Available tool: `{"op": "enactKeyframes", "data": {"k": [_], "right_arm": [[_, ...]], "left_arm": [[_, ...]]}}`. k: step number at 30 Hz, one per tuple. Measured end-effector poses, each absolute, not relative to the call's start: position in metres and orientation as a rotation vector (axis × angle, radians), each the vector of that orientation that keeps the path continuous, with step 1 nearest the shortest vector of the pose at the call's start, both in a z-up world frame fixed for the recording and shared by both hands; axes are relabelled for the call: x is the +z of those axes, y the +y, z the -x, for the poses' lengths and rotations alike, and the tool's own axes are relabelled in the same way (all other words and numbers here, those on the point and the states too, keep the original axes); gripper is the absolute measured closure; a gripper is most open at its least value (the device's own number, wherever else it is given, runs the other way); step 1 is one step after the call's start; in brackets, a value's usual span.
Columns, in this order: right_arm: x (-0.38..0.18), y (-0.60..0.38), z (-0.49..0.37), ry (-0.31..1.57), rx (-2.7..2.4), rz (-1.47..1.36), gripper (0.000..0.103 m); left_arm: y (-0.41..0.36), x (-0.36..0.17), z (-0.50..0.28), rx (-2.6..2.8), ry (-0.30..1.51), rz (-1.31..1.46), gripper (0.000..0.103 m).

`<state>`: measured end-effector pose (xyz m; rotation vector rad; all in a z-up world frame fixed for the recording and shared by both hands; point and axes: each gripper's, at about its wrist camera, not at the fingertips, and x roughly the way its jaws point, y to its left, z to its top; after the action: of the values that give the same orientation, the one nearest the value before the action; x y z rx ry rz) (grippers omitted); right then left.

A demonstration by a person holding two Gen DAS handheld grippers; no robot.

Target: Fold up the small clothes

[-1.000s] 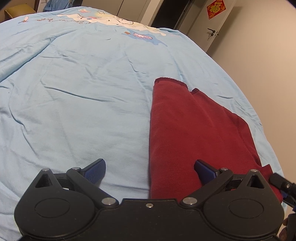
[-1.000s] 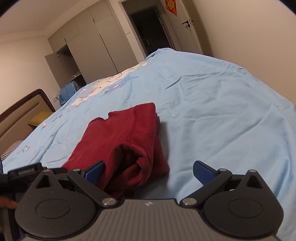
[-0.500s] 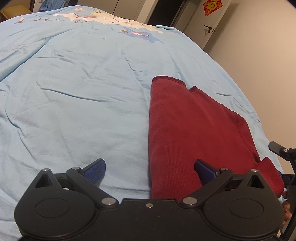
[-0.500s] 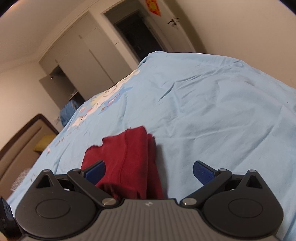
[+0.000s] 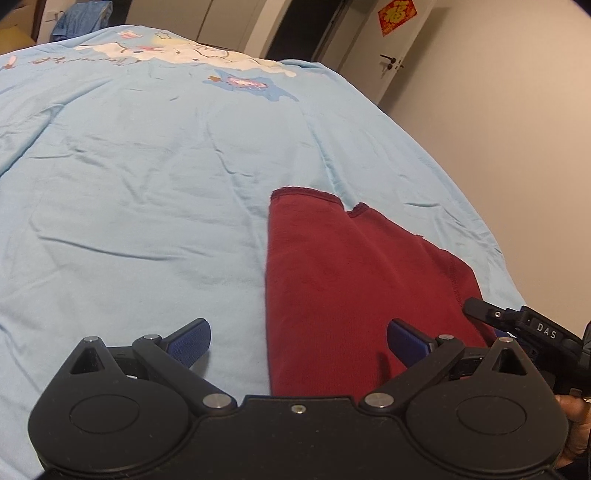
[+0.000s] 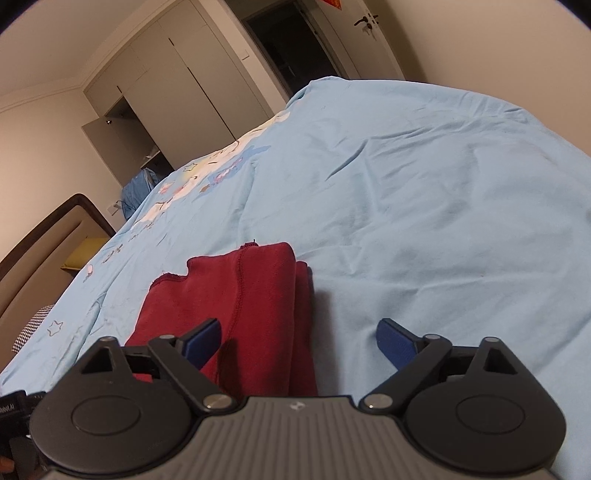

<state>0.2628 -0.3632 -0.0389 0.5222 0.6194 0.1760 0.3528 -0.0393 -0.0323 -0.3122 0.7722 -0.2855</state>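
A dark red garment [image 5: 354,280] lies folded flat on the light blue bedsheet [image 5: 147,177]. My left gripper [image 5: 299,343] is open and empty, low over the garment's near left edge. The right gripper shows at the right edge of the left wrist view [image 5: 524,325]. In the right wrist view the garment [image 6: 236,306] shows stacked layers along its right fold. My right gripper [image 6: 299,343] is open and empty, low over the garment's near right edge. Its left finger [image 6: 203,343] is over the cloth and its right finger [image 6: 397,345] over the sheet [image 6: 424,206].
The bed's right edge runs close to a beige wall [image 5: 517,110]. A door with a red decoration [image 5: 397,14] and a wardrobe [image 6: 177,96] stand beyond the bed. A headboard [image 6: 40,251] and a blue bundle [image 6: 138,188] lie at the far left.
The garment's raised right fold has dropped flat into neat layers. My right gripper has tilted up and pulled back toward the near edge. My left gripper has backed off slightly.
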Motion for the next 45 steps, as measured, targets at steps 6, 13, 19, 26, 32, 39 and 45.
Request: {"op": "enactKeyframes", "data": {"k": [6, 13, 19, 26, 32, 39, 45], "right_arm": [[-0.043, -0.363, -0.273, 0.634, 0.213, -0.559, 0.032], [-0.047, -0.361, -0.276, 0.657, 0.236, -0.601, 0.045], [-0.041, -0.351, -0.274, 0.643, 0.248, -0.590, 0.075], [-0.009, -0.337, -0.268, 0.551, 0.298, -0.546, 0.083], [0.028, -0.314, -0.287, 0.476, 0.375, -0.528, 0.083], [0.051, -0.270, -0.331, 0.473, 0.469, -0.540, 0.084], [0.046, -0.231, -0.364, 0.541, 0.483, -0.504, 0.083]], "left_arm": [[-0.048, -0.039, -0.367, -0.313, 0.827, 0.307, 0.008], [-0.047, -0.039, -0.372, -0.349, 0.846, 0.340, 0.038], [-0.044, -0.032, -0.372, -0.342, 0.831, 0.347, 0.086], [-0.035, 0.002, -0.369, -0.365, 0.745, 0.345, 0.090], [-0.006, 0.036, -0.377, -0.301, 0.672, 0.347, 0.090], [0.039, 0.044, -0.383, -0.189, 0.676, 0.365, 0.090], [0.058, 0.024, -0.392, -0.138, 0.717, 0.409, 0.089]]}}
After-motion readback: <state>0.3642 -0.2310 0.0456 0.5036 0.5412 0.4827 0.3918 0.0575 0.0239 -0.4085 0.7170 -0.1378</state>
